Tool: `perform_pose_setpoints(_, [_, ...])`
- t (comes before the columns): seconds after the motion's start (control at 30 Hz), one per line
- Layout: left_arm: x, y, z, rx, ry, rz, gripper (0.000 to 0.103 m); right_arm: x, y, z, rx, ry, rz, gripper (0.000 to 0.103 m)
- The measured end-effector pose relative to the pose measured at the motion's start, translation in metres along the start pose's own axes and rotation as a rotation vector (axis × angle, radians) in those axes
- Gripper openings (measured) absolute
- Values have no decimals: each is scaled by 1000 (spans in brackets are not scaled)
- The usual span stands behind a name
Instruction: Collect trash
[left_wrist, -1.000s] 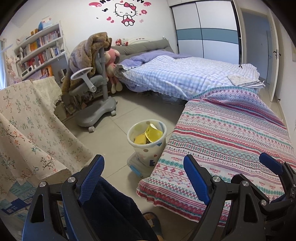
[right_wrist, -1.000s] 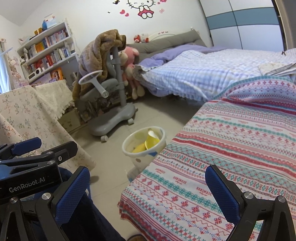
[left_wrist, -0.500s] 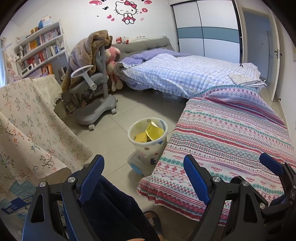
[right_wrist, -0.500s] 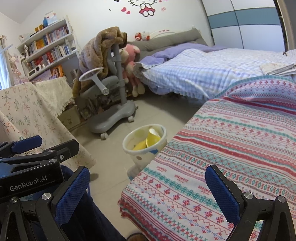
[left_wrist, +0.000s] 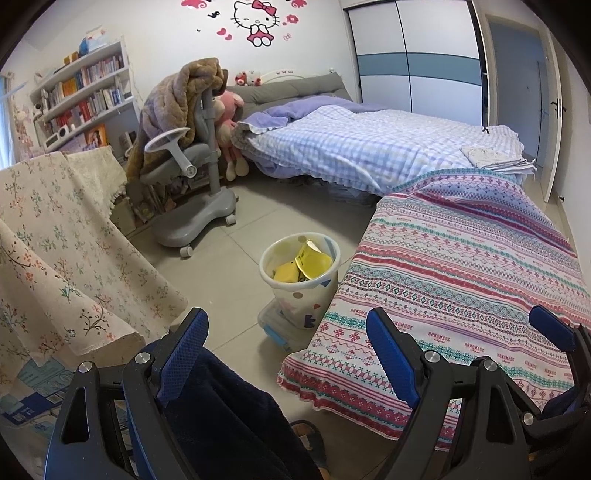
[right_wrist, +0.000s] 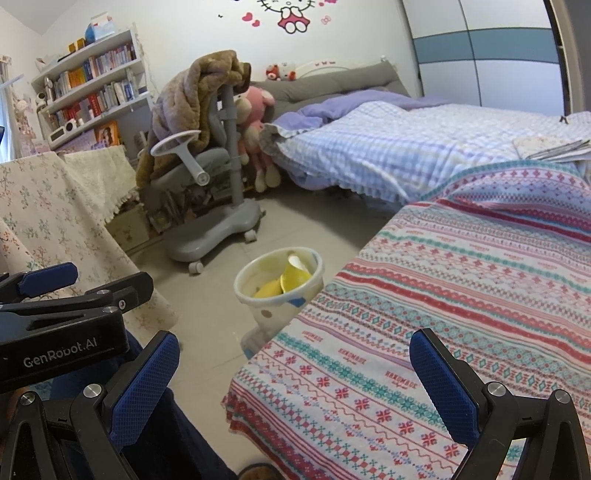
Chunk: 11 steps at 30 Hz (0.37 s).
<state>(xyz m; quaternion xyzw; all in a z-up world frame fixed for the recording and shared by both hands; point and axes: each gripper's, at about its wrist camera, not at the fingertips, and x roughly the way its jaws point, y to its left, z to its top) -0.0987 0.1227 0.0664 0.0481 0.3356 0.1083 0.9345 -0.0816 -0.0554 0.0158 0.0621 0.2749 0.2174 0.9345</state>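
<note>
Grey floor tiles (left_wrist: 236, 258) fill mid-frame, where a spotted trash bin (left_wrist: 306, 295) holding yellow cups (left_wrist: 314, 258) stands touching the striped bedspread (left_wrist: 461, 258); left gripper (left_wrist: 288, 354) and right gripper (right_wrist: 295, 384) at the bottom, both spread wide, empty

Left gripper (left_wrist: 288, 350) and right gripper (right_wrist: 295, 391): matt black plastic frames, blue finely textured pads, bright metal screws. Bin (left_wrist: 301, 275), centre of the frame: smooth white plastic, with glossy yellow paper cups (left_wrist: 314, 258) inside. Bedspread (left_wrist: 461, 266), at right: woven patterned cloth. Floor (left_wrist: 221, 266): smooth matt tiles. Chair (left_wrist: 192, 206), upper left: grey plastic, draped with a fleecy brown blanket (left_wrist: 177, 107).
</note>
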Motion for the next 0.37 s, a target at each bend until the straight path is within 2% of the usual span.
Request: perform_pose_setpoints(0.37, [1, -2, 0, 4, 6, -6, 89, 0, -4, -1, 9, 3, -4, 103])
